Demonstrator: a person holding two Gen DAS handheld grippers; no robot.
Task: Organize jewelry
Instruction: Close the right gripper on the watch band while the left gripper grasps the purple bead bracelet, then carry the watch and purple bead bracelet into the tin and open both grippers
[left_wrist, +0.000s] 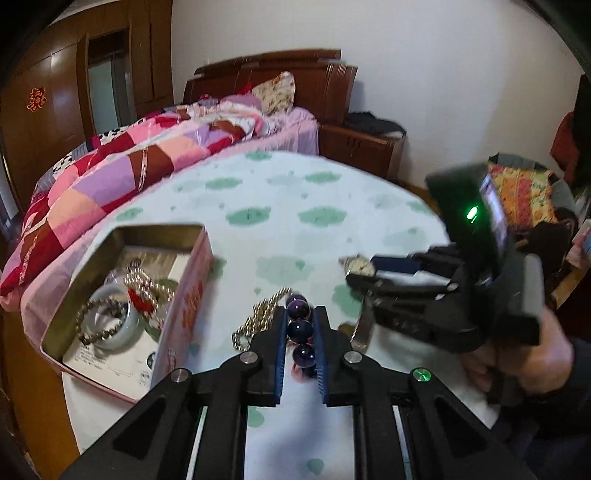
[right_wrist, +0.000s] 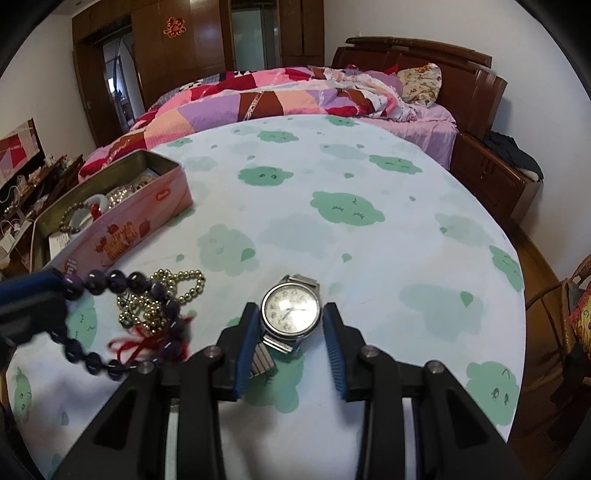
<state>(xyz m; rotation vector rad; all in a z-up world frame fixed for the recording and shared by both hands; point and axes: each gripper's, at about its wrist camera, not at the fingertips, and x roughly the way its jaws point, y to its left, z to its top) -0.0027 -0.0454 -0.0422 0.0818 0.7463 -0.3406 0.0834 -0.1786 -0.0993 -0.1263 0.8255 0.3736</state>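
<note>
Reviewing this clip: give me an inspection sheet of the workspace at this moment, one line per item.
Surface: round table under a white cloth with green cloud prints.
Job's things: purple bead bracelet lifted; gold bead chain and wristwatch on the cloth; pink tin holding a pale bangle and beads.
Clutter: nothing seen.
Grippers: left gripper shut on the purple bracelet; right gripper straddles the watch, a gap showing on one side.
Cables: some on a side desk.
Surroundings: bed with patchwork quilt, wooden wardrobe.
</note>
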